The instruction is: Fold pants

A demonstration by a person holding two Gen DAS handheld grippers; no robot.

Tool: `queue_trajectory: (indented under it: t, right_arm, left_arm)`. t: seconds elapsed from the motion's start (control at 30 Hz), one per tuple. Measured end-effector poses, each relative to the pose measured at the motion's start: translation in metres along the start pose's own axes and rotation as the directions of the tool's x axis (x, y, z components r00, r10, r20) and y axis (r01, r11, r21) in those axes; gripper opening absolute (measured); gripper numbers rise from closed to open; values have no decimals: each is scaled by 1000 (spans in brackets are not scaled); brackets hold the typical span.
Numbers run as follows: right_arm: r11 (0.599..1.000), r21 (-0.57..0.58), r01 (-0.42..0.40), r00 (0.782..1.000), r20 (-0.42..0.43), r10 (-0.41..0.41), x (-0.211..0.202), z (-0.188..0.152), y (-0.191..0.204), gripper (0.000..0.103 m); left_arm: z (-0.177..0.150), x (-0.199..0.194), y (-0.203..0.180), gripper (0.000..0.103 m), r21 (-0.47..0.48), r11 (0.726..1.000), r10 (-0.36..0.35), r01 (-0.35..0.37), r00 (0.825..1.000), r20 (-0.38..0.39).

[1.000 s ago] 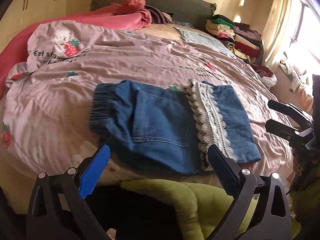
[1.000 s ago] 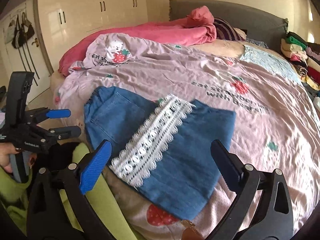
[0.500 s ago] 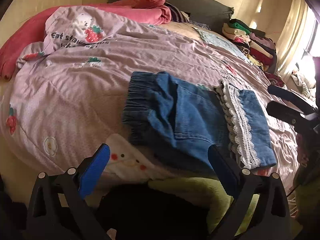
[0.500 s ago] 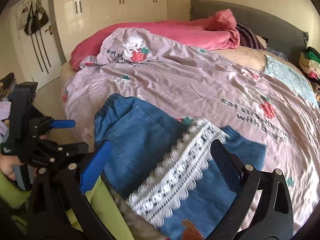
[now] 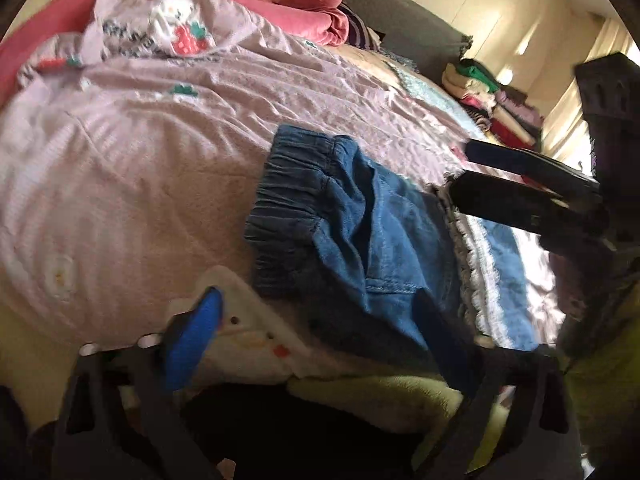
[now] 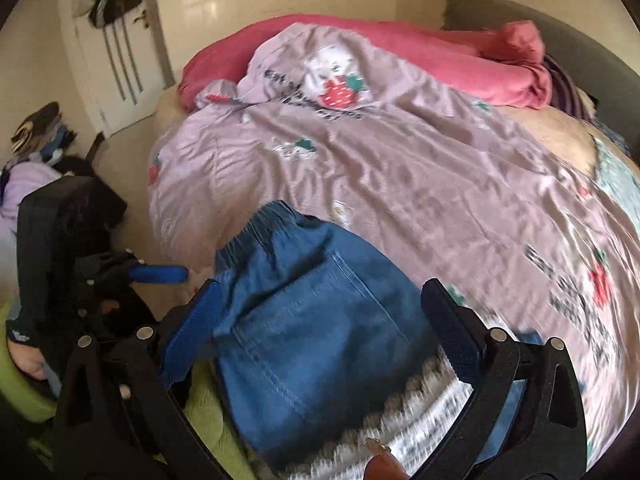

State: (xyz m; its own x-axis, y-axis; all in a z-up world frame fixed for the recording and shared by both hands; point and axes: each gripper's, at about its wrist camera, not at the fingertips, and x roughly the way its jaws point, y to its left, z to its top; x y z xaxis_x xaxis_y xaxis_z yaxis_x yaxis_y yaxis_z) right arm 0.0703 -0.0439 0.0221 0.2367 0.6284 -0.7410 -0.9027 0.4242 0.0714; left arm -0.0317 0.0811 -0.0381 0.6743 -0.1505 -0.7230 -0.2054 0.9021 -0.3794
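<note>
The pants (image 5: 360, 240) lie on the pink bedspread (image 5: 140, 168) near the bed's front edge, directly ahead of both claws. In the left wrist view the left claw (image 5: 316, 340) hangs just short of the denim, its blue finger (image 5: 192, 340) over the bedspread and its dark finger over the cloth's near edge. The pants stretch left to right, with the gathered waistband (image 5: 288, 200) at the left end and the white lace trim (image 5: 480, 272) towards the right. The left claw's fingers are spread wide and hold nothing. In the right wrist view the right claw (image 6: 324, 340) frames the back pocket (image 6: 320, 328), its fingers also wide apart and gripping nothing; whether they touch the denim is unclear.
</note>
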Motion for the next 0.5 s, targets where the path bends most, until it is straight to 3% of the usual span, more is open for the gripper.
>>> queue_trajectory:
  t: [0.03,0.1,0.5]
  right_arm:
    - [1000,-3,-5,1000,-13,5,6,4,0,94]
    - [999,-14,-37,998,-45,37,21,13,1,94]
    - [983,-40,-178,968,-187,167,87,33,8,94]
  left_arm:
    - [1,3,1,61,-11,1000,-13,12,1000,-5]
    - [0,13,3,51,-18,1000,-22,22,999,-24]
    - [-3,24,10,50,-32,998,-52,51,998,-29]
